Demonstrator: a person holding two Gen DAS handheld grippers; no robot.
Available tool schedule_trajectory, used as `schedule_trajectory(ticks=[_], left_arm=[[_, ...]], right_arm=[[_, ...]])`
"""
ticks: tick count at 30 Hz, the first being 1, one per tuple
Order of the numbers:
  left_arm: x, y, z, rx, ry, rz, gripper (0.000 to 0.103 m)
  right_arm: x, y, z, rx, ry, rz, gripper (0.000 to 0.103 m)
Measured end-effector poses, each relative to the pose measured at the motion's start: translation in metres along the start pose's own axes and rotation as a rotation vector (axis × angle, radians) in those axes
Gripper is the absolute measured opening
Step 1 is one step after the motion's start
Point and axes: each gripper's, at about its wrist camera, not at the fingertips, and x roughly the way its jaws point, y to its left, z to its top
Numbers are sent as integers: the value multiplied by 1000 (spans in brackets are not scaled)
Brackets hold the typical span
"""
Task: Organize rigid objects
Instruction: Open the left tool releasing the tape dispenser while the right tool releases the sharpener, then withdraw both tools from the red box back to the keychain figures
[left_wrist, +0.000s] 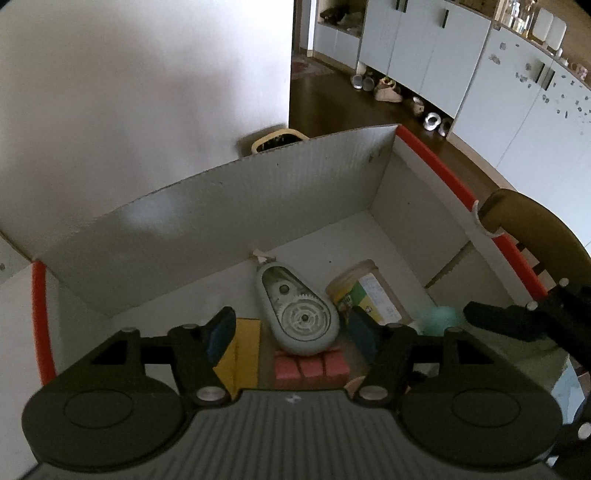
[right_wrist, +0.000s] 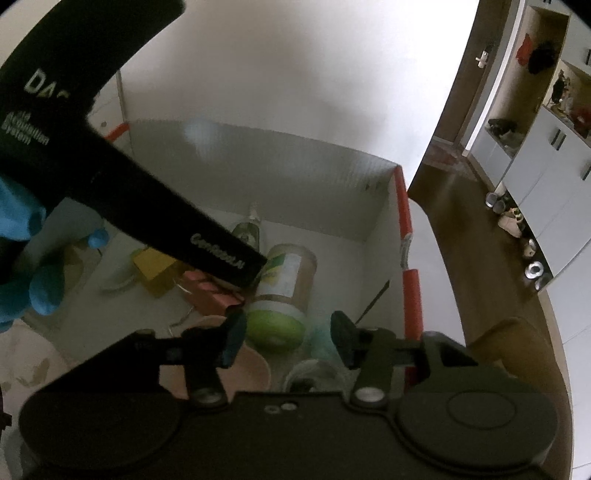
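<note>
Box (left_wrist: 332, 177), white cardboard with red-taped rims, holds the lot. Left gripper (left_wrist: 291, 332) jaws apart, gripping nothing, over grey tape dispenser (left_wrist: 299, 310) lying on pink block (left_wrist: 312, 367); yellow block (left_wrist: 240, 354) beside. Right gripper (right_wrist: 288, 339) parted, empty, above green-lidded jar (right_wrist: 284, 291) on its side.

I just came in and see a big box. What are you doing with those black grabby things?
A person is tidying hard objects into a white cardboard box. The left tool hangs open over a grey correction-tape dispenser lying on pink blocks. The right tool is open too, above a green-lidded jar on its side. Neither holds anything.
</note>
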Motion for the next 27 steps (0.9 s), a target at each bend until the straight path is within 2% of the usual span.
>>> schedule_trajectory(ticks=[9, 15, 19, 22, 27], left_arm=[[-29, -4, -12, 8, -49, 12, 67], [-56, -4, -20, -7, -88, 12, 67], [-74, -4, -27, -6, -109, 8, 67], [-88, -6, -33, -7, -123, 14, 67], [-112, -12, -46, 0, -142, 8, 67]], right_arm=[[-25, -7, -2, 60, -26, 27, 53], [-50, -15, -3, 131, -57, 52, 62], [-66, -15, -7, 143, -74, 52, 65], [-79, -14, -10, 151, -94, 54, 71], [-99, -7, -15, 147, -117, 53, 74]])
